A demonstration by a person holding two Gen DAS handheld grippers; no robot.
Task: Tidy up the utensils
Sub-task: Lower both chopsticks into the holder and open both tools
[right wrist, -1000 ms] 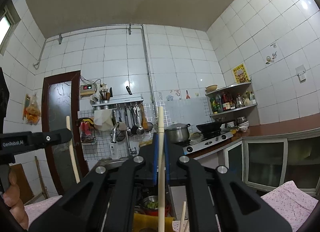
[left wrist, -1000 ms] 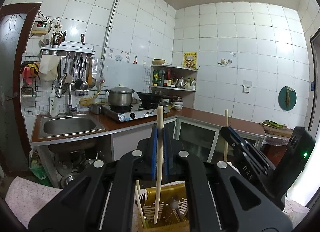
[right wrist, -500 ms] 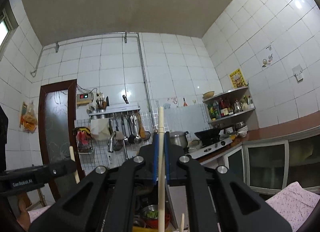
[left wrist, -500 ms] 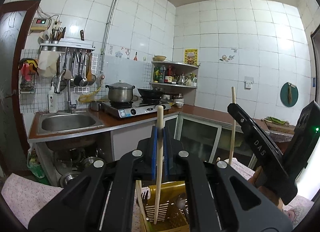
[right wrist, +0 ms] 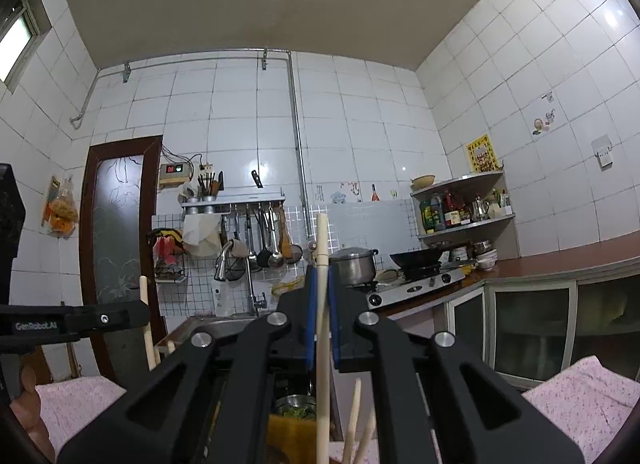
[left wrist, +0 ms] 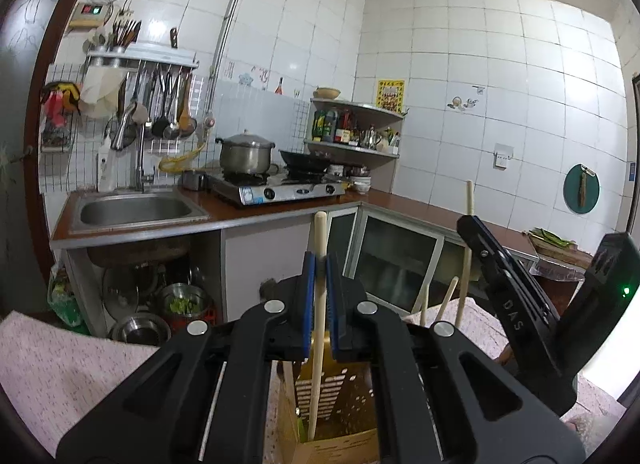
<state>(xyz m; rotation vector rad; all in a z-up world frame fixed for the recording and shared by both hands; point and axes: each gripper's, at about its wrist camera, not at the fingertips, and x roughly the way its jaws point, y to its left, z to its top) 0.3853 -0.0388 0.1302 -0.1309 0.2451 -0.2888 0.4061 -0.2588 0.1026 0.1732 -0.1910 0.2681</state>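
Note:
In the left wrist view my left gripper (left wrist: 319, 264) is shut on a pale wooden chopstick (left wrist: 316, 364) that stands nearly upright, its lower end inside a yellow slotted utensil holder (left wrist: 340, 396). My right gripper (left wrist: 480, 240) shows at the right, shut on a second chopstick (left wrist: 468, 200). In the right wrist view the right gripper (right wrist: 321, 276) clamps its chopstick (right wrist: 322, 384) upright above the yellow holder (right wrist: 286, 436). The left gripper (right wrist: 132, 314) and its chopstick (right wrist: 146, 328) are at the left edge. Other chopsticks (right wrist: 354, 416) stick up from the holder.
A pink patterned cloth (left wrist: 60, 364) covers the surface under the holder. Behind are a sink (left wrist: 134, 210), a gas stove with a pot (left wrist: 246, 156) and a wok, a corner shelf of bottles (left wrist: 352, 128) and hanging ladles. A person's hand (right wrist: 28, 408) grips the left tool.
My left gripper has sunk with its chopstick, and the yellow holder now sits higher and closer in its view. The right gripper with its chopstick has dropped a little. Both stay shut.

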